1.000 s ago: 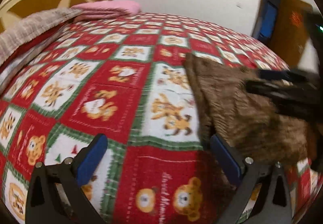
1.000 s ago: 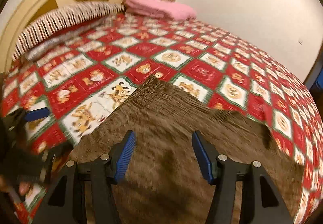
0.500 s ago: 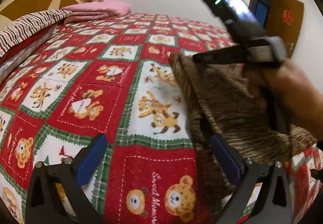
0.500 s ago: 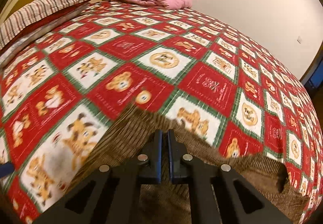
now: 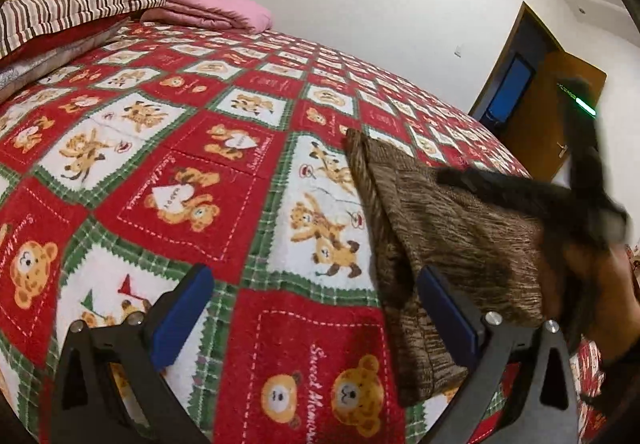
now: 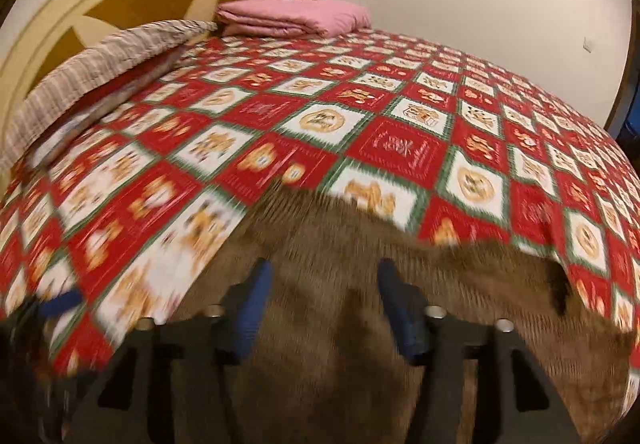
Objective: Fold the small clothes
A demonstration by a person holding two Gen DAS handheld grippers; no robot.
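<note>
My right gripper point(image 6: 324, 304) has its jaws apart, holding nothing, hovering over the brown garment point(image 6: 360, 344) with blue pads either side of a stretch of cloth. My left gripper point(image 5: 312, 308) is spread wide too, its right-hand pad point(image 5: 448, 318) touching the garment's near folded edge, the other over bare bedspread point(image 5: 160, 148). The garment lies on the bed's near side, already doubled, one layer over another. To fold it well, I'd say pinch both layers at the near corners, lift together, and lay it over evenly. The right view is blurred, so I can't judge how square the edges sit. Striped pillow point(image 5: 60, 12) and pink blanket point(image 6: 292, 18) sit well apart, by the headboard.
</note>
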